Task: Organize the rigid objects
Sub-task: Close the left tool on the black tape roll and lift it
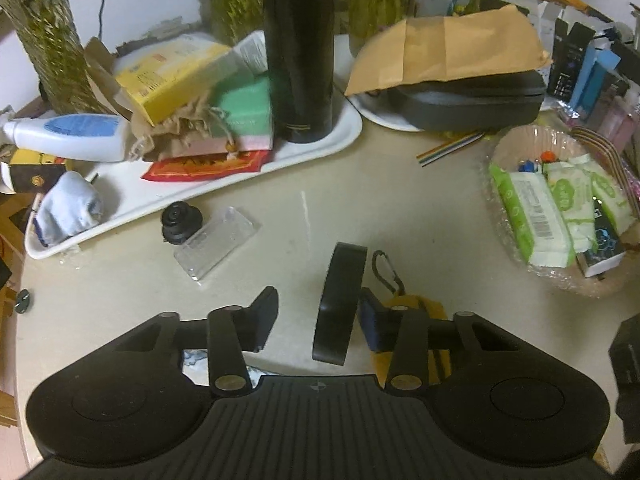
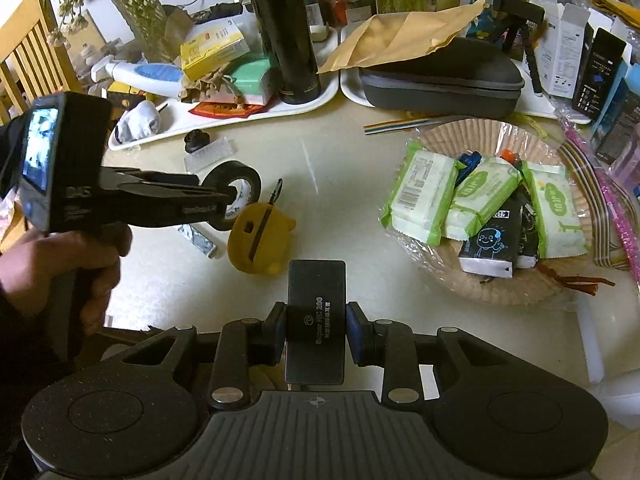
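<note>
The left gripper (image 1: 312, 320) sits low in the left wrist frame with a roll of black tape (image 1: 340, 304) standing on edge between its fingers. The roll leans close to the right-hand finger, a clear gap shows on the left-hand side, and the jaws stand apart — not pressing on it. From the right wrist view, at mid-left, the same left gripper (image 2: 230, 200) reaches in with a finger at the roll's (image 2: 234, 194) white core, a hand (image 2: 60, 264) gripping its handle at the left edge.

The right gripper (image 2: 316, 330) is clamped on a flat black case (image 2: 316, 320) with pale lettering, held upright at bottom centre.

Just right of the tape lies a yellow toy (image 2: 260, 236). In the upper part of the frame, a white tray (image 2: 320, 98) carries a tall black flask (image 2: 288, 36); at right, a paper-lined basket (image 2: 480, 292) holds tissue packs (image 2: 420, 196).
</note>
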The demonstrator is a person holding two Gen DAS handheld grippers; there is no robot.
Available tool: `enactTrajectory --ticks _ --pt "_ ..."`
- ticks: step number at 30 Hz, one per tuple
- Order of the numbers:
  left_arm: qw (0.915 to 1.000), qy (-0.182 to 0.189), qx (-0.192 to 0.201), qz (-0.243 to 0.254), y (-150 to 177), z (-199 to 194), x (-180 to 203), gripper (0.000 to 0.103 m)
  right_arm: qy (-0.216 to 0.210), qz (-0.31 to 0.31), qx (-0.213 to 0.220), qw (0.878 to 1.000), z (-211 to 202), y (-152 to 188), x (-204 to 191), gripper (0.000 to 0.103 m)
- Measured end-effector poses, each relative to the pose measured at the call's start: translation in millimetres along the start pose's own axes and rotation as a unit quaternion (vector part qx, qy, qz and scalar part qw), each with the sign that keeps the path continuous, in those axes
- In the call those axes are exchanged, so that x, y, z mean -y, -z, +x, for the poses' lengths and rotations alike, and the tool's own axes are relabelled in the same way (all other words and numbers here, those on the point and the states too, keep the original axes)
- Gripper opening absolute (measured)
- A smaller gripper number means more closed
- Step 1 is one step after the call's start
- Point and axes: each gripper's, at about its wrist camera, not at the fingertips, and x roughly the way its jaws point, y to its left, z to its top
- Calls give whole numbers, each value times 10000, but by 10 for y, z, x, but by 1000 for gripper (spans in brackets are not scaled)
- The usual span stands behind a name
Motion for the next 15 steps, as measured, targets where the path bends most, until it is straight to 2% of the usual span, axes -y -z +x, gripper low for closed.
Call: enactTrajectory --ticks 1,2,8,15 --pt "10000 21 -26 12 -4 16 2 24 -10 -4 13 10000 -4 -4 0 34" --pt "10000 -2 -68 14 -7 28 5 20 -12 -14 21 10000 -5 -7 -4 34" --pt "10000 8 -54 -25 -9 -9 -2 19 -44 -71 -16 10000 21 5 -38 34" --pt "9997 27 164 -193 3 -248 -97 19 -23 -104 24 9999 23 -11 -71 34"
